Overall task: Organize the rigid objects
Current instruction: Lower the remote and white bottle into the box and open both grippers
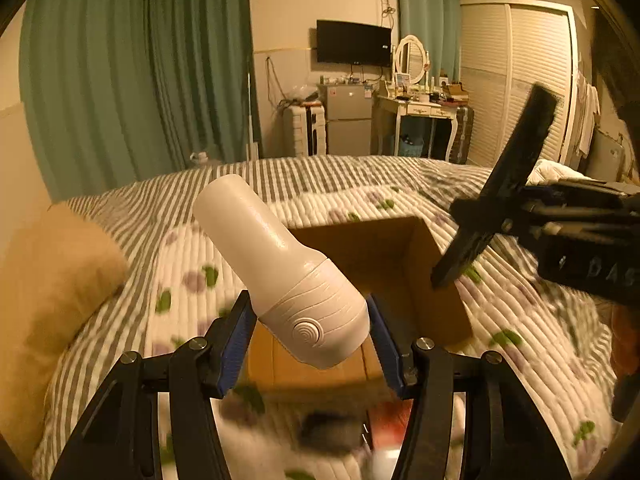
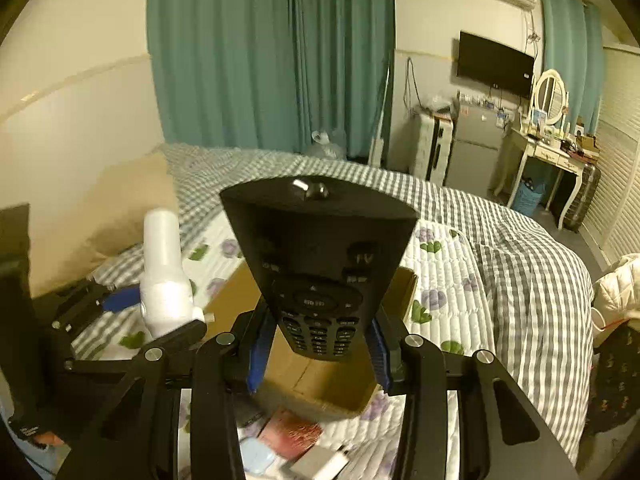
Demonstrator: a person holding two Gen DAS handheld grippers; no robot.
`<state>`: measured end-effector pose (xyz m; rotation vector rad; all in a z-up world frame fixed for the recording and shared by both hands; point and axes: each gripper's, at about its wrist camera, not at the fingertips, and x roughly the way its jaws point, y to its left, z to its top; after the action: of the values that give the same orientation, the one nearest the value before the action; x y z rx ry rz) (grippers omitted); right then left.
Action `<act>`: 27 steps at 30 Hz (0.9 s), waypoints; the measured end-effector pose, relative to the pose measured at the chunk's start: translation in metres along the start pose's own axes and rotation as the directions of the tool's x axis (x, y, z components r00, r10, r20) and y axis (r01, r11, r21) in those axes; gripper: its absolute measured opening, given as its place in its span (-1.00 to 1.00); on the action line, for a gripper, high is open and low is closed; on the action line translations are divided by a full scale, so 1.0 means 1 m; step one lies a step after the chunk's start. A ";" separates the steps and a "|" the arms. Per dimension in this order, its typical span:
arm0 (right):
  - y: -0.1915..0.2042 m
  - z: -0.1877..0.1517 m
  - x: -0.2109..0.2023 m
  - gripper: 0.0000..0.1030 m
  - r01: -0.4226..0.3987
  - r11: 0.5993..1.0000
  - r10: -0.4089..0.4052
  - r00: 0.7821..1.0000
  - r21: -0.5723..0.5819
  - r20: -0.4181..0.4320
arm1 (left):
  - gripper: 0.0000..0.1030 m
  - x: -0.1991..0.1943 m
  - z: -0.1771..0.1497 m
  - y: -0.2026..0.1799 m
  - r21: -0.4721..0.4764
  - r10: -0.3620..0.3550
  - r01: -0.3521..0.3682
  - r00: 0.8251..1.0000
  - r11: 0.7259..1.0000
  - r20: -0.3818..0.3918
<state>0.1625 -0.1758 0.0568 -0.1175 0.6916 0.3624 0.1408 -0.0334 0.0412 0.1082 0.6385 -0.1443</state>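
Note:
My left gripper (image 1: 312,344) is shut on a white handheld device (image 1: 280,268) with a round button, held tilted up to the left above an open cardboard box (image 1: 424,280) on the bed. My right gripper (image 2: 318,344) is shut on a black remote control (image 2: 320,264), held upright over the same box (image 2: 320,392). The right gripper and remote also show in the left wrist view (image 1: 508,184) at the right, above the box. The left gripper with the white device shows in the right wrist view (image 2: 164,280) at the left.
The box lies on a quilted bed cover (image 1: 520,340) with grey stripes. A tan pillow (image 1: 52,292) is at the left. Small items, a red one (image 2: 292,434) and a white one (image 2: 320,464), lie in front of the box. Curtains, fridge and dresser stand beyond the bed.

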 end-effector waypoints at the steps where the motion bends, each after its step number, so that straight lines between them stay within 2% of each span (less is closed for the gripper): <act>1: -0.003 0.003 0.011 -0.21 -0.004 1.000 0.004 1.000 0.002 -0.030 | 0.11 0.006 0.001 0.000 0.008 0.006 -0.006 1.000 1.000 0.010; 3: -0.010 0.005 0.039 -0.21 0.001 1.000 0.000 0.995 0.016 -0.098 | 0.11 0.023 0.002 0.003 0.015 0.028 -0.028 0.999 0.999 0.016; 7: -0.018 -0.008 0.092 -0.21 0.027 0.999 -0.020 0.974 0.026 -0.224 | 0.11 0.059 -0.006 0.002 0.042 0.033 -0.032 0.999 0.999 -0.035; 13: -0.024 -0.023 0.125 -0.21 0.039 0.998 -0.024 0.954 0.045 -0.298 | 0.11 0.095 -0.021 -0.004 0.068 0.047 -0.040 0.993 0.997 -0.105; 16: -0.024 -0.020 0.124 -0.20 0.045 0.998 -0.033 0.959 0.034 -0.283 | 0.16 0.096 -0.021 -0.006 0.060 0.027 -0.021 0.995 0.998 -0.097; 17: -0.025 -0.018 0.122 -0.19 0.043 0.998 -0.030 0.962 0.042 -0.270 | 0.30 0.095 -0.021 -0.006 0.056 0.027 -0.021 0.995 0.998 -0.096; 18: -0.028 -0.015 0.121 -0.12 0.036 0.998 -0.021 0.965 0.051 -0.261 | 0.63 0.094 -0.020 -0.007 0.054 0.027 -0.022 0.994 0.998 -0.101; 19: -0.031 -0.011 0.116 0.22 0.038 0.997 -0.022 0.971 0.064 -0.239 | 0.73 0.092 -0.020 -0.007 0.053 0.032 -0.026 0.994 0.998 -0.107; 20: -0.033 -0.006 0.109 0.48 0.056 0.996 -0.040 0.977 0.072 -0.210 | 0.75 0.089 -0.020 -0.007 0.054 0.036 -0.031 0.994 0.998 -0.104; 24: -0.041 0.009 0.071 0.50 0.084 0.994 -0.074 0.989 0.069 -0.132 | 0.75 0.066 -0.021 -0.005 0.064 0.035 -0.028 0.994 0.998 -0.102; 27: -0.041 0.010 0.035 0.57 0.110 0.994 -0.107 0.991 0.029 -0.084 | 0.75 0.038 -0.030 0.000 0.071 0.063 -0.055 0.992 0.996 -0.113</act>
<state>0.2081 -0.2017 0.0418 -0.1387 0.7691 0.2423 0.1539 -0.0334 -0.0055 0.2019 0.7452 -0.1031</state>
